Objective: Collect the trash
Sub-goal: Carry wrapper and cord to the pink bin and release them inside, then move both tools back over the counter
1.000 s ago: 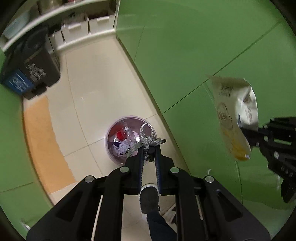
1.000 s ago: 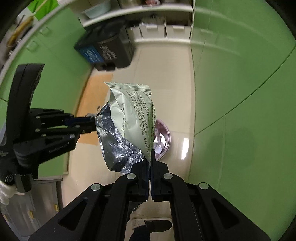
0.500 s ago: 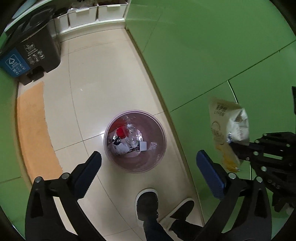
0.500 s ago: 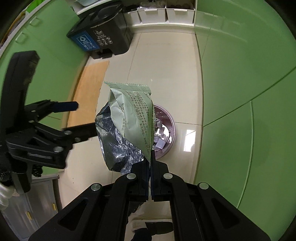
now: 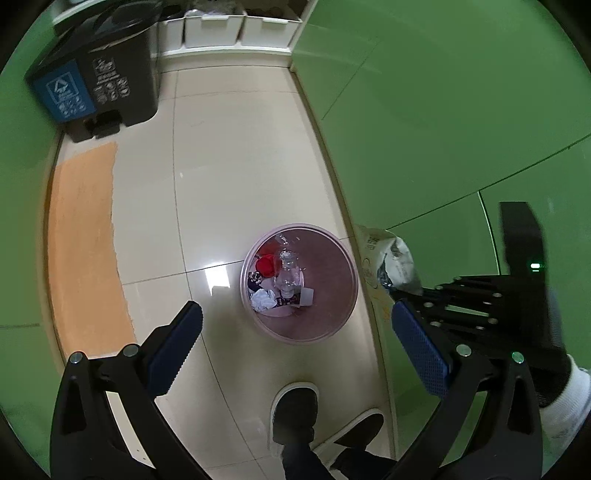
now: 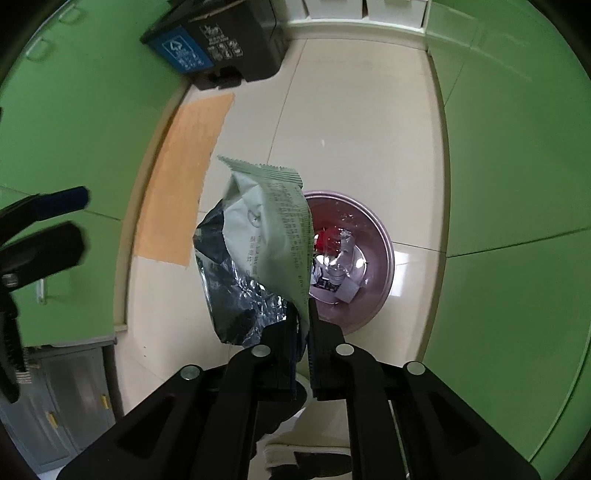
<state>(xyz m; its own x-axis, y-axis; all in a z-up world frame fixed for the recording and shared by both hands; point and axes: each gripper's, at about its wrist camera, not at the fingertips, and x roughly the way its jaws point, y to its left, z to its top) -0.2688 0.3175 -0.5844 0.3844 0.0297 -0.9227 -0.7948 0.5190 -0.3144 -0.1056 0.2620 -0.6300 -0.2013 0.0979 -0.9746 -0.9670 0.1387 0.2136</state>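
A round pink trash bin [image 5: 343,266] stands on the tiled floor, holding a clear bottle [image 5: 288,275], a red cap, crumpled paper and other scraps. It also shows in the right wrist view [image 6: 380,258]. My left gripper [image 5: 295,328] is open and empty, high above the bin. My right gripper [image 6: 304,325] is shut on an empty snack bag [image 6: 266,236], pale green outside and silver inside, held above the bin's left side. In the left wrist view the bag [image 5: 391,258] hangs just right of the bin.
A black pedal bin with a blue recycling label [image 5: 96,77] stands at the far wall, with white storage boxes [image 5: 236,26] beside it. An orange mat [image 5: 81,243] lies on the left. Green cabinet fronts [image 5: 443,110] line the right. The person's shoes [image 5: 295,410] are below.
My left gripper opened and let go of a grey lace, which is no longer in view. Both grippers have moved in over the bin; the bag stays in the right gripper.
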